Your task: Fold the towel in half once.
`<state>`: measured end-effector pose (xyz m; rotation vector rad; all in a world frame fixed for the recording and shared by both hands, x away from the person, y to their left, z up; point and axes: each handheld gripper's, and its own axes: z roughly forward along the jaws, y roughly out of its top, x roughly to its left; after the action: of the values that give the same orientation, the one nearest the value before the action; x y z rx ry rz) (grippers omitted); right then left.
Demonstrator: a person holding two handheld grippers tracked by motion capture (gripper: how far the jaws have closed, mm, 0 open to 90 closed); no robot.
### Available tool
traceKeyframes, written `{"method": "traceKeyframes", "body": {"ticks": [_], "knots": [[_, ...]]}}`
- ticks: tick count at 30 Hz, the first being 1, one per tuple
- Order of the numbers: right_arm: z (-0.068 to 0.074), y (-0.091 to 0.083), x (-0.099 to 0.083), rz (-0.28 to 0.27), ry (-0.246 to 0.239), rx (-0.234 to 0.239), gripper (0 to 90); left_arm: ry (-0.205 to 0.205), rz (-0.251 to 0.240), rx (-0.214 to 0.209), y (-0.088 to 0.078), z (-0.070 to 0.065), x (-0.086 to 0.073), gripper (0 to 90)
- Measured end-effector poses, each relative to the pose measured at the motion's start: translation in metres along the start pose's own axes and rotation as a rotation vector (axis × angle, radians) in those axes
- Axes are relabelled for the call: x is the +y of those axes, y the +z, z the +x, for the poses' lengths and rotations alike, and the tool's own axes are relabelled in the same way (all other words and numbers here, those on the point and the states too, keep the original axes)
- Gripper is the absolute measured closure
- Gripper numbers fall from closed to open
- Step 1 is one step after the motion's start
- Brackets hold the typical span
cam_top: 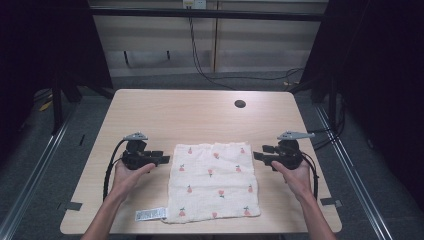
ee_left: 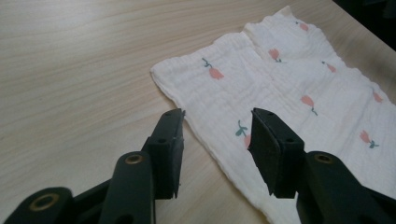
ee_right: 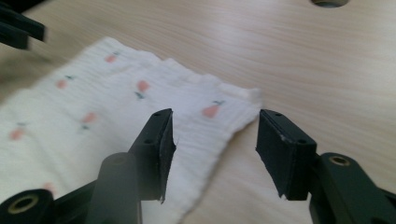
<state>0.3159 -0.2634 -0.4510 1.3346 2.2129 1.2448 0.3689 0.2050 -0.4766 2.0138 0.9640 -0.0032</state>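
A cream cloth [cam_top: 213,181], printed with small pink fruit and crinkled like soft gauze, is lying flat on the near half of the pale wood-grain bench [cam_top: 200,112], its near edge sitting close to the bench's front edge with a white label [cam_top: 150,214] projecting at the near left corner. The left gripper [cam_top: 161,159] is hovering just off the cloth's left edge, and the right gripper [cam_top: 260,157] is hovering just off the right edge. In the left gripper view, the black fingers [ee_left: 170,149] are standing apart above the cloth's edge [ee_left: 289,88], gripping nothing. In the right gripper view, the fingers [ee_right: 280,149] are likewise standing open over the cloth's far corner [ee_right: 177,93], with nothing between them. Bare bench is lying beyond the cloth, broken by a dark round hole [cam_top: 240,104] near the far right.
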Motion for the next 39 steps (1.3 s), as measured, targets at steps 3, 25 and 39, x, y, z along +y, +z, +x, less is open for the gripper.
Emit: {"method": "traceKeyframes", "body": {"ticks": [3,25,39], "knots": [[-0.004,0.006,0.004,0.005,-0.013,-0.003,49.5,0.001,-0.005,-0.006,0.003,0.002,0.005,56.5],[-0.034,0.078,0.018,0.083,0.014,-0.041,61.7,-0.037,0.031,0.024,0.049,0.027,0.025,64.4],[-0.04,0.1,0.016,0.129,0.015,-0.054,68.3,-0.059,0.022,0.025,0.065,0.031,0.027,64.9]]}}
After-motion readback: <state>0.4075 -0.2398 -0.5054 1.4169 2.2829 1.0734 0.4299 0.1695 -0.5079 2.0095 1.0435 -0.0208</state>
